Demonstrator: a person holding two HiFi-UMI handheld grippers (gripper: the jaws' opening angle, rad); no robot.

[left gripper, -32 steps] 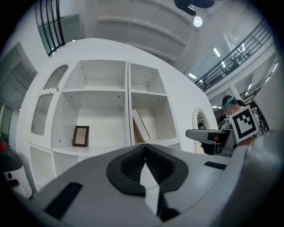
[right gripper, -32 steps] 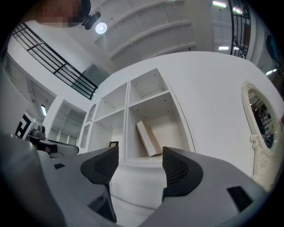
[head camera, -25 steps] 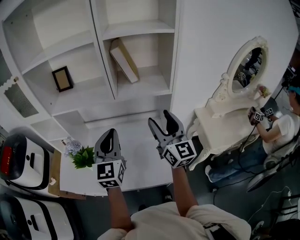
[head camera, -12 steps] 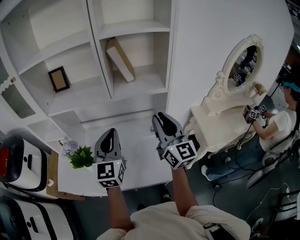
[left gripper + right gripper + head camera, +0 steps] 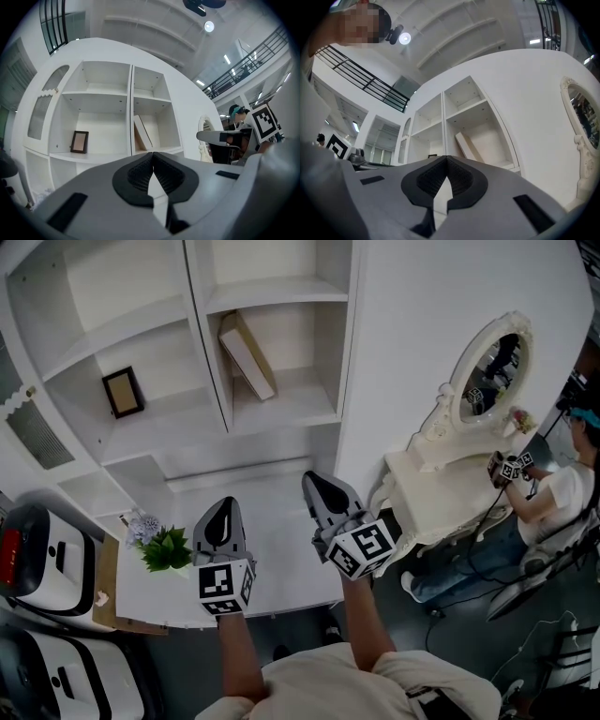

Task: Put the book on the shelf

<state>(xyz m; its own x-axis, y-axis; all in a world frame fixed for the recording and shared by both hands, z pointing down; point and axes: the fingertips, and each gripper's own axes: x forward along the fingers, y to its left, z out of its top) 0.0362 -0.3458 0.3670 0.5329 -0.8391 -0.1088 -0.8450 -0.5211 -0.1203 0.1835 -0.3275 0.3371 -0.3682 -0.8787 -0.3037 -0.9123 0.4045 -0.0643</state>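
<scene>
Book is in the lower right compartment of the white shelf. Its bottom edge sits on the board. It is tilted, and its top end seems to lean on the centre divider, though I can't confirm contact from here.

Left gripper: jaws pressed together, tips meeting, nothing between them. Right gripper: jaws also pressed together, and empty. Both are held over the white bench, well apart from the book and pointing toward the shelf.

A small dark picture frame stands in the left compartment, on the same level as the book. A green plant sits at the bench's left end, near the left gripper. An ornate oval mirror stands on a dresser at right.
</scene>
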